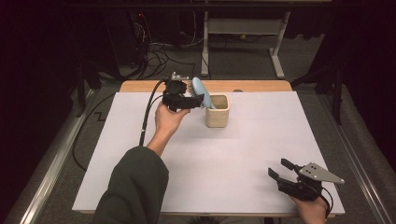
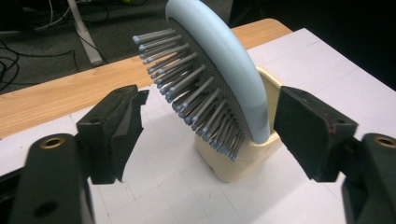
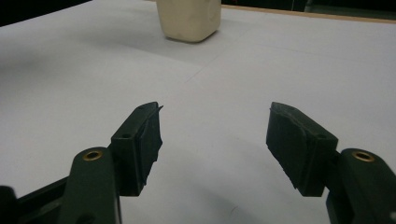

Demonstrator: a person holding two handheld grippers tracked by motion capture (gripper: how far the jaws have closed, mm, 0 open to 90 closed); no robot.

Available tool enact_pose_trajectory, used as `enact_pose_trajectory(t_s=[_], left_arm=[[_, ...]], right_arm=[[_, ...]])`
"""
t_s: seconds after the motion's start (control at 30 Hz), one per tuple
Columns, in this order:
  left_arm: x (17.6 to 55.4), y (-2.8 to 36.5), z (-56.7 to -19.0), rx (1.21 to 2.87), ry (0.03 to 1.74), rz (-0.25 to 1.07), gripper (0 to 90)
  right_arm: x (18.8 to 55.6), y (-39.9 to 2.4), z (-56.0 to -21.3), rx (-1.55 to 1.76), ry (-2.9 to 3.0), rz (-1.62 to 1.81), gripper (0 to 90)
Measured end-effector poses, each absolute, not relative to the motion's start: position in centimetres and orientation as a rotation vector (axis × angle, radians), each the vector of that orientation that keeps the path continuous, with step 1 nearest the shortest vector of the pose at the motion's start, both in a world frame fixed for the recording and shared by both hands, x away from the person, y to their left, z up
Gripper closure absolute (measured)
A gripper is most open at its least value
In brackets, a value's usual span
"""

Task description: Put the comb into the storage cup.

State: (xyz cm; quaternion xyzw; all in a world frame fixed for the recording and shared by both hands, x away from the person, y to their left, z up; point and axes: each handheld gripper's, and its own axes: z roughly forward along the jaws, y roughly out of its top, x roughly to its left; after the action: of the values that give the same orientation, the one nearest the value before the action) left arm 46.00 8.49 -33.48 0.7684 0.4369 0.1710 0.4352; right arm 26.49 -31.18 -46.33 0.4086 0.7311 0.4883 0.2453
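Observation:
A pale blue hairbrush (image 1: 200, 91) stands head-up and tilted in a cream square cup (image 1: 217, 112) near the back of the white tabletop (image 1: 210, 158). My left gripper (image 1: 196, 100) sits just left of the cup at the brush head. In the left gripper view the brush (image 2: 219, 51) rises between the open jaws of the left gripper (image 2: 212, 98), with its grey bristles facing the left jaw and a gap on that side. The cup (image 2: 243, 161) sits below. My right gripper (image 1: 277, 167) rests open at the front right, nothing between its jaws (image 3: 215, 108); the cup (image 3: 189, 18) is far ahead.
A wooden strip (image 1: 252, 86) runs along the table's far edge. Beyond it on the floor stand a white desk frame (image 1: 243, 28) and tangled cables (image 1: 159, 56). The left gripper's black cable (image 1: 145, 116) trails across the white sheet.

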Motion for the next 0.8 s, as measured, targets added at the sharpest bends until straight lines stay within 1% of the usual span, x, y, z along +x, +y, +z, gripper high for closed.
enact_pose_trajectory(t_s=[0.33, 0.8], left_arm=[[45.3, 9.9, -33.7, 1.912, 1.088, 0.419, 27.6], [43.9, 10.5, -33.6, 1.905, 1.055, 0.415, 28.5]], right_arm=[[26.5, -31.2, -46.3, 1.114, 1.994, 1.333, 35.9], [26.4, -31.2, -46.3, 1.115, 1.989, 1.348, 35.9]])
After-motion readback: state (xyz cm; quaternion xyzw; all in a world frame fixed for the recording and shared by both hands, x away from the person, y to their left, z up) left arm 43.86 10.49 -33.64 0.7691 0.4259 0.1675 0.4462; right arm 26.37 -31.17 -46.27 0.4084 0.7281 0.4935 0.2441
